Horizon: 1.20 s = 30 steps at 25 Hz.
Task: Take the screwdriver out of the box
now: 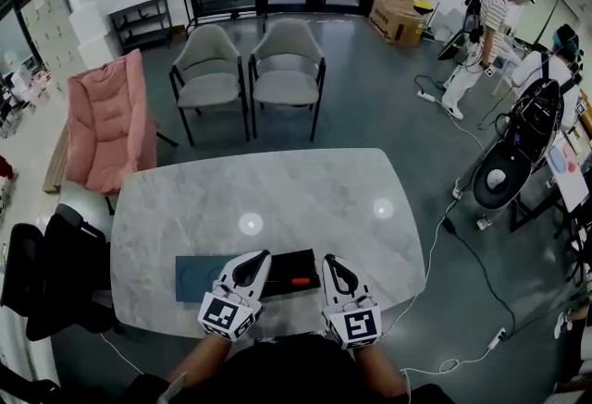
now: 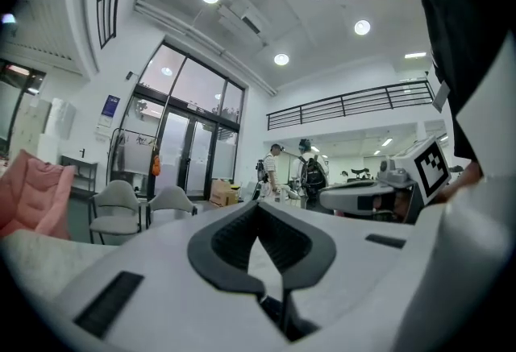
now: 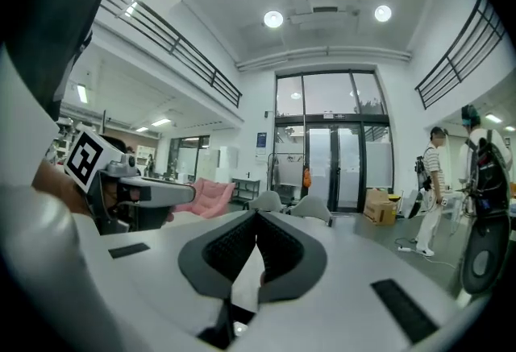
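In the head view a black open box (image 1: 294,265) lies near the marble table's front edge. A screwdriver with a red handle (image 1: 301,281) rests inside it. My left gripper (image 1: 262,255) hovers over the box's left end and my right gripper (image 1: 329,260) sits just beyond its right end. Both point level across the table. In the left gripper view the left gripper (image 2: 258,207) has its jaws closed together with nothing between them. The right gripper (image 3: 256,216) looks the same in its own view. Neither gripper view shows the box.
A flat blue-grey sheet (image 1: 196,278) lies left of the box. The marble table (image 1: 277,199) stretches ahead, with two grey chairs (image 1: 248,69) and a pink armchair (image 1: 109,120) beyond it. People (image 1: 481,42) stand at the far right among cables and equipment.
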Each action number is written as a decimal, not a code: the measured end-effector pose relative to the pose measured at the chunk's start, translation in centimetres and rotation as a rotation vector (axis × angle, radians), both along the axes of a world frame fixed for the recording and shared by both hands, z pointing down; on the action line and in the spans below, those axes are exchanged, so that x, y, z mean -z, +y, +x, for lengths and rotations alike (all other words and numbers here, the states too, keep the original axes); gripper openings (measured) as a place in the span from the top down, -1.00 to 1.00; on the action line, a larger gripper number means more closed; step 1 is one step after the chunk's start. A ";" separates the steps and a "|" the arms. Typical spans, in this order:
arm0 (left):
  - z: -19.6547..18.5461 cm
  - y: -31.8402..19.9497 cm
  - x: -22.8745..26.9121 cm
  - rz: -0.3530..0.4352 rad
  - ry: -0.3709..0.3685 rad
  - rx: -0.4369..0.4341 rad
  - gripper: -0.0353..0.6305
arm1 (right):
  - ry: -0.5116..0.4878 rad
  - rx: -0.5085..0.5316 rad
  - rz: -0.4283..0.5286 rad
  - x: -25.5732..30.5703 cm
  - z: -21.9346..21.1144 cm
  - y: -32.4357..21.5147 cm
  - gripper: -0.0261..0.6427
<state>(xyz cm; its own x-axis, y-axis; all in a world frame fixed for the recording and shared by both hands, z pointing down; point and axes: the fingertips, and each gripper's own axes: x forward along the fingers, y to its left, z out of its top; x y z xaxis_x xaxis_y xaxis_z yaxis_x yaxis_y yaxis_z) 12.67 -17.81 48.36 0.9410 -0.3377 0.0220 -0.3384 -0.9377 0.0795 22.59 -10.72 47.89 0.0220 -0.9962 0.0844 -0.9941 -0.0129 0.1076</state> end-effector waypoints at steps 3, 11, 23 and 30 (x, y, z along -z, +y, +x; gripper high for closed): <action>-0.4 -0.2 0.7 0.001 -0.001 0.039 0.88 | 0.006 0.038 -0.026 0.3 0.3 -0.8 0.85; -2.7 -1.3 -2.5 -0.028 -0.102 0.142 0.88 | 0.024 0.232 -0.106 -3.3 -2.9 -3.2 0.85; -5.6 -2.3 -6.8 -0.072 -0.172 0.244 0.88 | 0.170 0.458 -0.388 -13.3 -4.0 -4.6 0.85; -4.9 -1.9 -7.8 -0.092 -0.174 0.225 0.88 | 0.338 0.648 -0.658 -20.4 -5.5 -2.8 0.62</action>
<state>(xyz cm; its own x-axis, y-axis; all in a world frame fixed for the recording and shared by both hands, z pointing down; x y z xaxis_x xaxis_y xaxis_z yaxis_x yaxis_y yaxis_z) 7.76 -19.69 56.18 0.8222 -0.5264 0.2163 -0.5527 -0.8292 0.0830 17.12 -13.50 68.33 -0.3866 -0.5805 0.7167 -0.7034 0.6881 0.1779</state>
